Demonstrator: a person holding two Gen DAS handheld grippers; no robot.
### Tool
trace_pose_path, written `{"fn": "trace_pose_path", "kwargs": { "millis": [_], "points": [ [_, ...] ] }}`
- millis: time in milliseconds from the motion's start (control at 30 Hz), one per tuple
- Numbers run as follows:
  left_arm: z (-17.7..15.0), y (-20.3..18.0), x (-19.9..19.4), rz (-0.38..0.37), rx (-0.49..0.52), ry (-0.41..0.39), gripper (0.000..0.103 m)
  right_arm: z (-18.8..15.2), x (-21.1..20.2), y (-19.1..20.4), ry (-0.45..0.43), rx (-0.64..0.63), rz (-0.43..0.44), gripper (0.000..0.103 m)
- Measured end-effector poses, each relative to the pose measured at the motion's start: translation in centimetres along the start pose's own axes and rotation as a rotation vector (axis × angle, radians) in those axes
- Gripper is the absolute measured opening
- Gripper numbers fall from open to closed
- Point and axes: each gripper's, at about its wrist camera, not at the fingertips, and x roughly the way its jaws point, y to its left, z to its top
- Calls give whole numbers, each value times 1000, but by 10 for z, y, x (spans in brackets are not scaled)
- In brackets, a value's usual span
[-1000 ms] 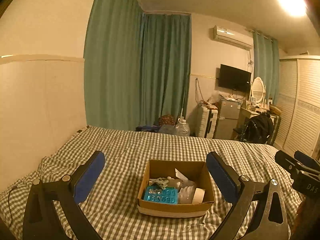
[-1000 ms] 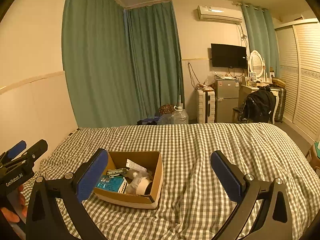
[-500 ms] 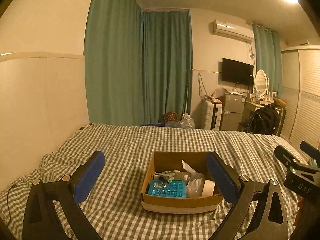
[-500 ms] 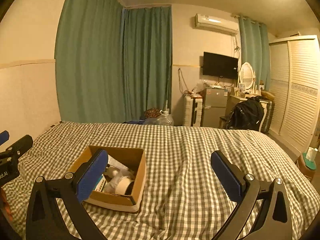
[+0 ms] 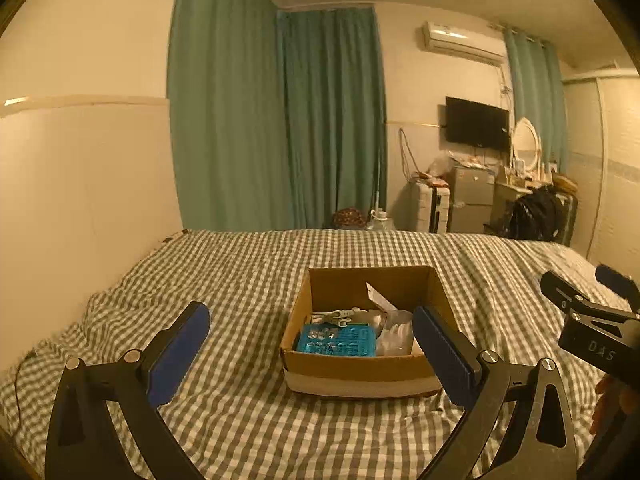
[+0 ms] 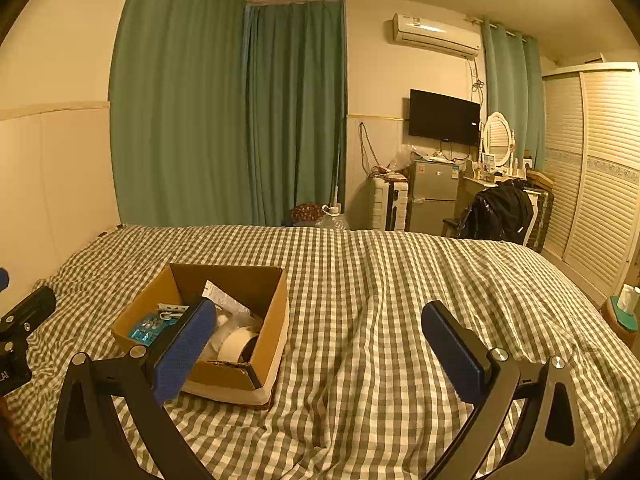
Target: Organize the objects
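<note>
Inside cardboard box (image 5: 360,372): blue pack (image 5: 337,341), tape roll (image 6: 238,345), papers.

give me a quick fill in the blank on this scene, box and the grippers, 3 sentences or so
The cardboard box sits on a bed covered in a ______ patterned cover.
Both the left gripper and the right gripper are ______, holding nothing.
Inside the box, the roll of tape lies near the wall on the ______ gripper's side.
The flat packet in the box is ______ in colour.

Missing words: checked; open; right; blue
</note>
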Motion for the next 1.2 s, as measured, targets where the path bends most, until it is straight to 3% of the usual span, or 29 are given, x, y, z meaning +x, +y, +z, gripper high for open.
{"fn": "trace_pose_path", "kwargs": {
  "millis": [1200],
  "points": [
    [-9, 3, 6, -7, -11, 51, 103, -2, -2, 16, 9, -9, 44, 103]
  ]
}}
